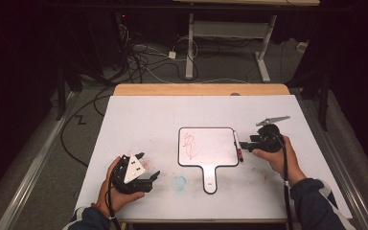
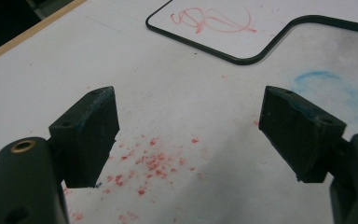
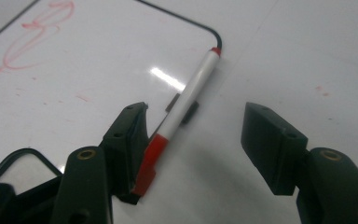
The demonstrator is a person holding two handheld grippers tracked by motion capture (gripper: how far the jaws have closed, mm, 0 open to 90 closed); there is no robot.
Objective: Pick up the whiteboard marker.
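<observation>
A small white handheld whiteboard point(image 1: 215, 143) with a black rim and a red scribble lies mid-table, handle toward me. A red-capped white marker point(image 1: 238, 146) lies along its right edge. My right gripper point(image 1: 249, 143) is at that marker. In the right gripper view the marker point(image 3: 189, 100) sits between the open jaws of my right gripper point(image 3: 198, 140), its red cap against the left jaw, with a wide gap to the right one. My left gripper point(image 1: 148, 165) rests at the front left, open and empty, and in its own view the gripper point(image 2: 189, 135) faces the whiteboard point(image 2: 261, 32).
A white sheet point(image 1: 139, 120) covers the table, with a wooden strip point(image 1: 201, 89) showing at the far edge. A blue smudge point(image 1: 179, 181) lies left of the board's handle. Red specks point(image 2: 154, 163) dot the sheet under my left gripper. Cables lie on the floor beyond the table.
</observation>
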